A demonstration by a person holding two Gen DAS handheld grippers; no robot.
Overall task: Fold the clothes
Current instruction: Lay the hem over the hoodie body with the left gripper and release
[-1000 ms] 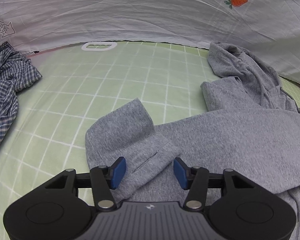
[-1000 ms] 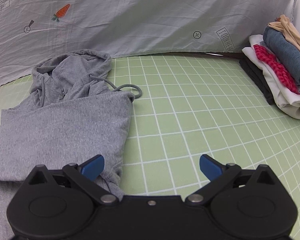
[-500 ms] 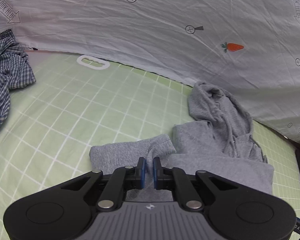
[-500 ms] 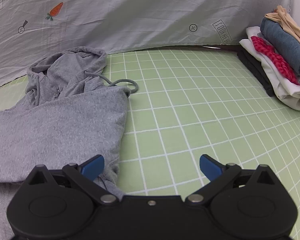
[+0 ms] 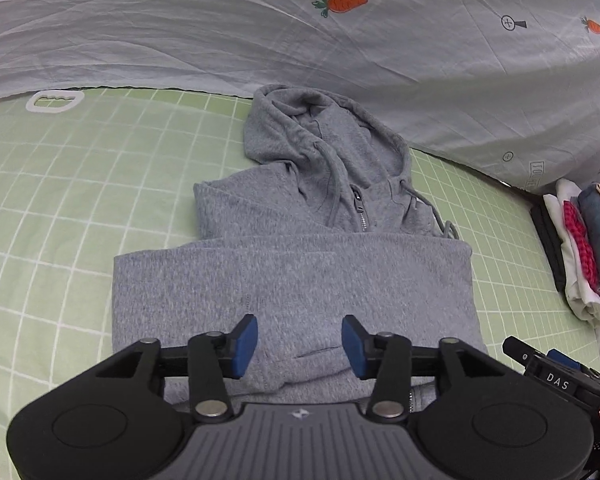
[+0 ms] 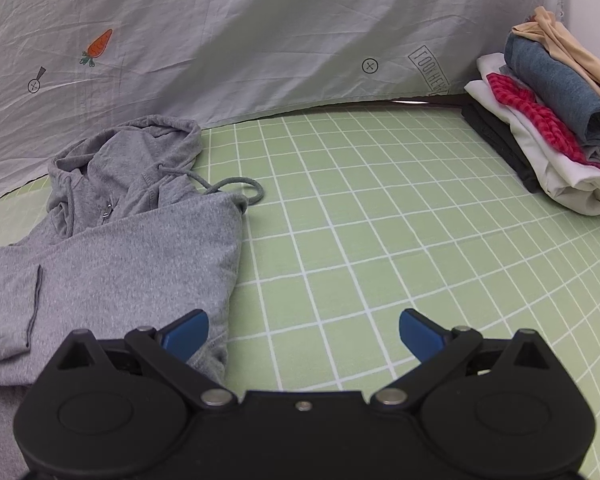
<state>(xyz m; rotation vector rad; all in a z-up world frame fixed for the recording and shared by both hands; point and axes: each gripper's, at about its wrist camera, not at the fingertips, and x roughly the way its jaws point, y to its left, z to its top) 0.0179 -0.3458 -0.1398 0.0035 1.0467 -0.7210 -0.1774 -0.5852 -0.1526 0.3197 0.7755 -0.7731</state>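
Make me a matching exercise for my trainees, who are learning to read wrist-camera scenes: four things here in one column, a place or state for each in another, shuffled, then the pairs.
Things:
1. hoodie
2. clothes stack
3. left gripper
4. drawstring

Places or states:
A. folded and piled at the mat's right edge
B. looped on the mat beside the hood
C. above the folded sleeve, jaws opening, nothing between them
D. lying on the mat, sleeves folded across

Pairs: 1-D, 2-A, 3-C, 4-B
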